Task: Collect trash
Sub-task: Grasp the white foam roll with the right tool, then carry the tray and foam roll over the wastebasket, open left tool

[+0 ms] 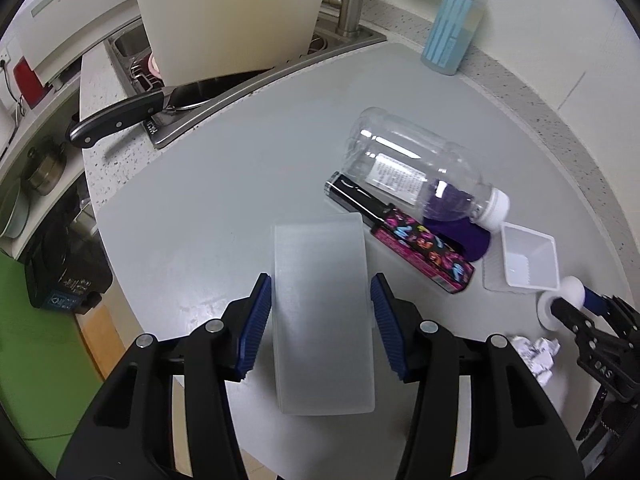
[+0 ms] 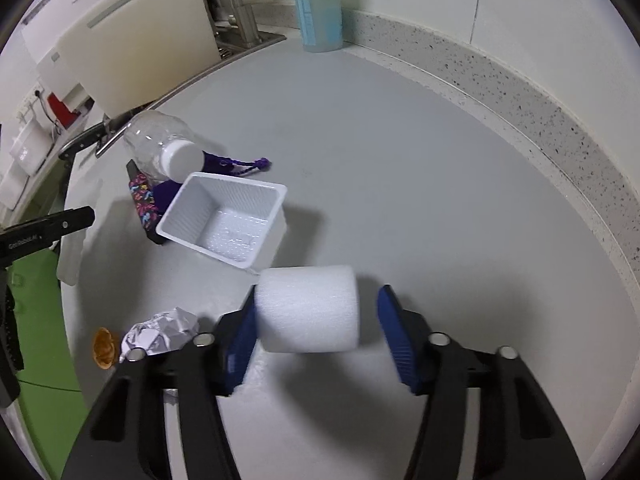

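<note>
Two items: frosted flat plastic lid (image 1: 324,320), white foam cylinder (image 2: 308,308).

Lighting is bright and even, cool white, from overhead. Shadows are soft: a diffuse one lies right of the foam roll (image 2: 307,309) and beside the tray (image 2: 224,220). Specular highlights streak the clear bottle (image 1: 404,168); the counter (image 1: 248,184) carries a mild sheen, with no blown-out areas.

Both views show strong fisheye distortion: the counter edge and wall joint bow into arcs, and black vignette fills the corners. The left wrist view is sharp at centre and softens toward the rim. The right wrist view is slightly soft throughout, with smeared edges on the gripper arms at the bottom. Colour is neutral, noise low.
</note>
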Motion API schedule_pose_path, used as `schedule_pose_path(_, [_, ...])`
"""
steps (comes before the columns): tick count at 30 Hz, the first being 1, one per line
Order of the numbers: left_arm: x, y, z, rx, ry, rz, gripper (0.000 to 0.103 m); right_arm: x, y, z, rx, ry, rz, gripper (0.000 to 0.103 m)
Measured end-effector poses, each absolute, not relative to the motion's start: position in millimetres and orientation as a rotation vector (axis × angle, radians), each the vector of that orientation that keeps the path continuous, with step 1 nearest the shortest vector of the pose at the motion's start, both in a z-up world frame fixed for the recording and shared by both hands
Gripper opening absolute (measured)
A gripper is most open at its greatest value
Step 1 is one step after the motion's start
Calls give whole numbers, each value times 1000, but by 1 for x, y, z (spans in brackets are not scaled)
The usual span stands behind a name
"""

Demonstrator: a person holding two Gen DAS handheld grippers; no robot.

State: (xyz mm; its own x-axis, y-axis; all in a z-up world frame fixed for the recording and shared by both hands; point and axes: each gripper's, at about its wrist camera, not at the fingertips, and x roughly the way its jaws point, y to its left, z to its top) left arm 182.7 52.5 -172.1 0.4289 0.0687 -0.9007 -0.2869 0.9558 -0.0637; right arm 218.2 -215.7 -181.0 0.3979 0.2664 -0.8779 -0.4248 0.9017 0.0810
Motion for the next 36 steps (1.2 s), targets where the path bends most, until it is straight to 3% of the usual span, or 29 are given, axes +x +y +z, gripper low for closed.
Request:
schedule_pose_path(14, [146, 42, -134, -180, 1040, 168, 51, 177, -198, -118, -194, 963, 450, 42])
schedule_pose_path(23, [77, 77, -107, -171, 987, 211, 51, 112, -122, -76, -252, 860, 622, 42])
schedule_pose_path(36, [-55, 197, -150, -265, 1021, 398, 51, 31, 34, -120, -377, 905, 870, 42])
